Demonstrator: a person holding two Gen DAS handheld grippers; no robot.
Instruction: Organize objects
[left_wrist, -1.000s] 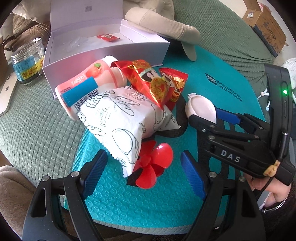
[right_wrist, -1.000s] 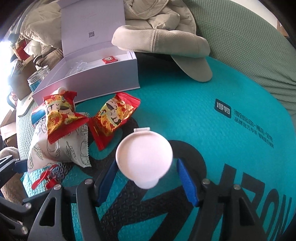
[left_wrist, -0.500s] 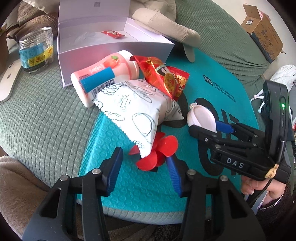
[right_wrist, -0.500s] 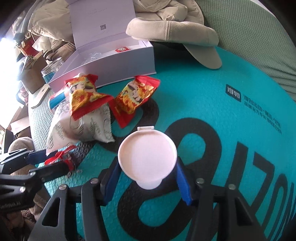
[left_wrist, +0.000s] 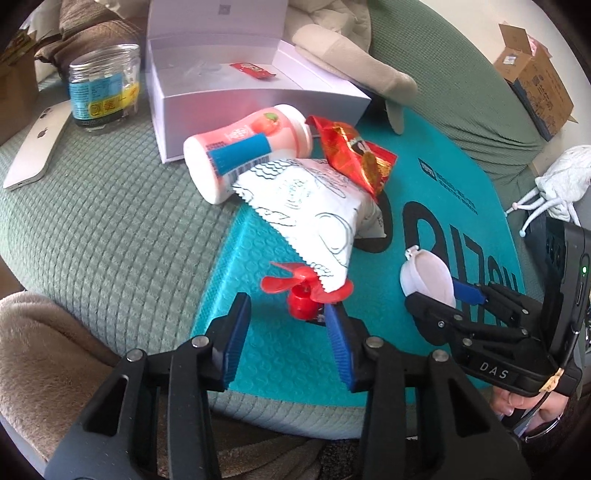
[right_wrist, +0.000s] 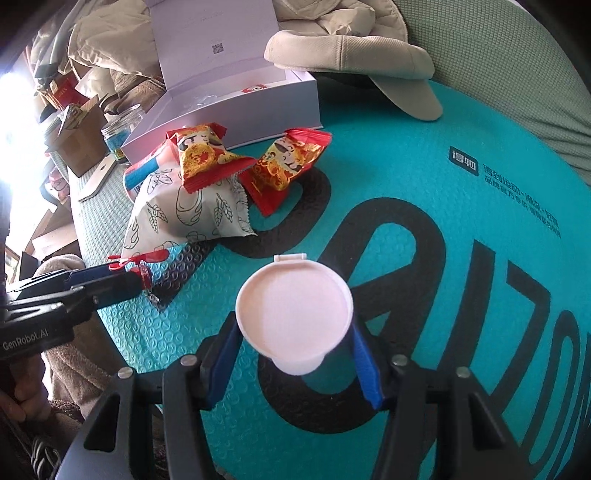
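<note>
left gripper (left_wrist: 288, 325) jaws closed around red fan (left_wrist: 304, 291), grip unclear.

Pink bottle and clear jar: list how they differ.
The pink bottle lies on its side; the clear jar stands upright. The pink bottle is opaque; the clear jar is see-through, with no lid on it. A corner of the white snack bag overlaps the pink bottle; the clear jar stands apart from the pile. Both carry a blue label.

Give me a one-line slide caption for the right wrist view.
Right tool grips a white round lidded container above the teal mat; snack packets lie ahead.
</note>
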